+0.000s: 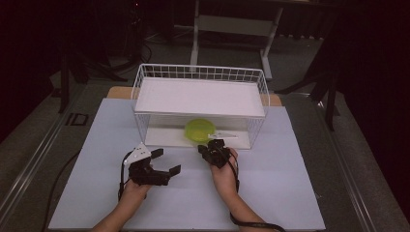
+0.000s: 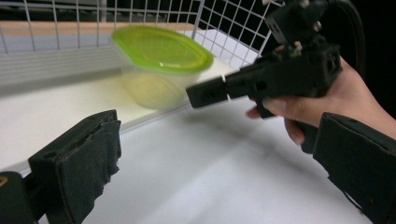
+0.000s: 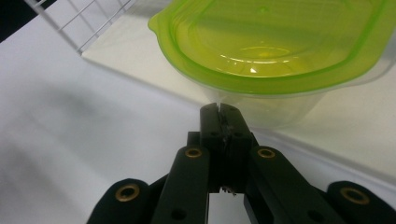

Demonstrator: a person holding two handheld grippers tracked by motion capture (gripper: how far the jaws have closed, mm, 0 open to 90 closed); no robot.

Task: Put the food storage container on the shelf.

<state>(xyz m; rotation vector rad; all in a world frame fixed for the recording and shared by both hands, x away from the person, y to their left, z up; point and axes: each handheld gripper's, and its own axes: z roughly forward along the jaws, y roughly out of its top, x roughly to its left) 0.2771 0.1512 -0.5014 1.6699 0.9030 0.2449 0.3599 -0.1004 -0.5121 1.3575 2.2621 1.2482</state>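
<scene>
High view: the green-lidded tub [image 1: 199, 129] sits at the front edge of the wire rack's [image 1: 200, 72] bottom shelf. The right gripper [image 1: 212, 146] is pinched closed just before it, holding nothing. The left gripper [image 1: 166, 161] gapes wide over bare table [image 1: 290, 193].

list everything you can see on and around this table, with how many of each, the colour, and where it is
container: one, clear tub with a green lid, on the lower level of the rack, at its open front.
wire rack: one, white, two levels, at the far middle of the table.
table cover: one, pale white sheet, over the whole tabletop.
frame: one, white, on the floor behind the table.
left gripper: one, black with a grey plate on top, near left of the table cover, jaws wide open, nothing between them.
right gripper: one, black, just in front of the container, jaws shut, tips at the tub wall under the lid's rim.
hands: two, holding the grippers, forearms entering from the near edge.
</scene>
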